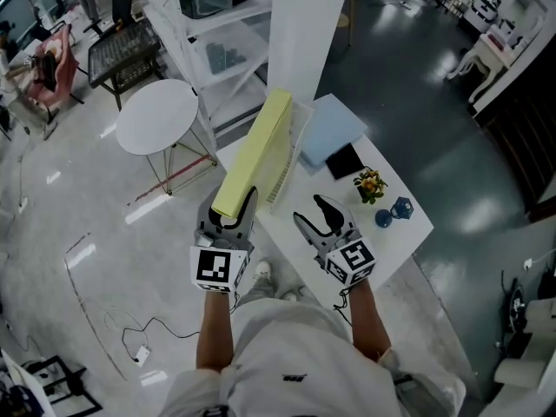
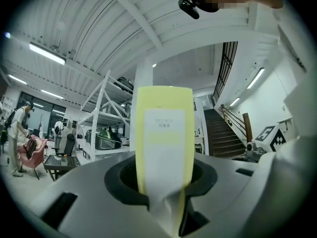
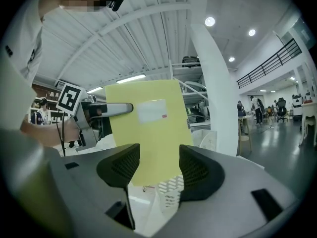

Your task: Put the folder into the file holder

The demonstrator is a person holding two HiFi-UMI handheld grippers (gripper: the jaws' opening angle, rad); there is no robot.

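**Left hand-held gripper holds the yellow folder up by the file holder**

The left hand-held gripper [image 1: 229, 209] is shut tight on the near end of the yellow folder [image 1: 254, 150]. The folder is up in the air. It stands on its thin edge and points away from the person. It hangs just over the white file holder [image 1: 285, 174], the box with little holes in its side that sits on the white surface [image 1: 278, 241]. I cannot tell if the folder touches the holder yet.

I think the folder is held on its edge so that it can slide down into the thin slot. Lying flat, it would not fit. Holding it by the end keeps the hand-held gripper out of the way of the holder.

The right hand-held gripper [image 1: 309, 213] is open and holds nothing. It waits over the surface, just beside the folder, and it faces the folder's flat side. Maybe it is there to help steady the folder.

Both bare arms reach forward from the body. The left arm is nearly straight, and the right arm angles in a bit.

The folder is not in the holder yet, so the job looks about half done.
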